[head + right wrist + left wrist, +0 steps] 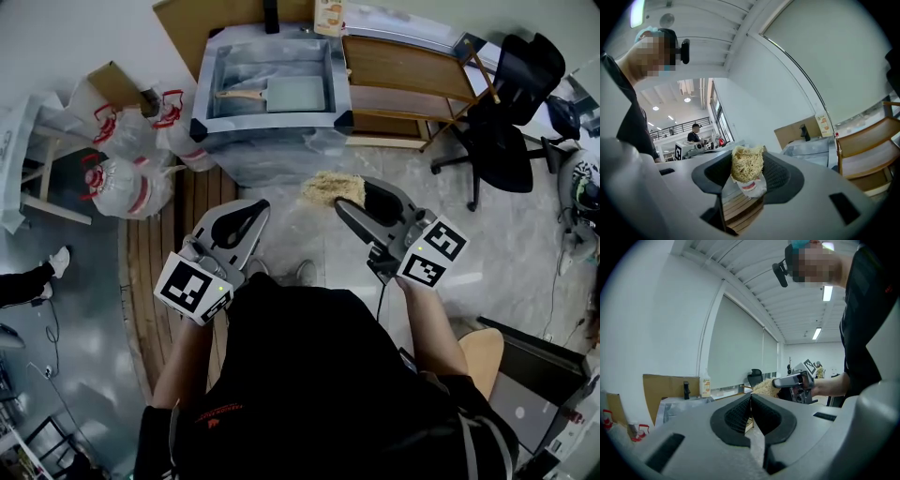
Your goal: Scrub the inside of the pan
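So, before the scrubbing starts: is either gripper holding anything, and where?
The right gripper clamps the straw-coloured scrubber by its fibrous body. The left gripper is shut and empty.

A black office chair stands beside a wooden rack; red-handled white bags lie well apart.

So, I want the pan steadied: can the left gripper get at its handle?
Probably yes: the pan handle lies bare in the sink, nothing between, though the shut left gripper must open.

Plastic-wrapped sink holding a square pan, tied bags on the floor beside it
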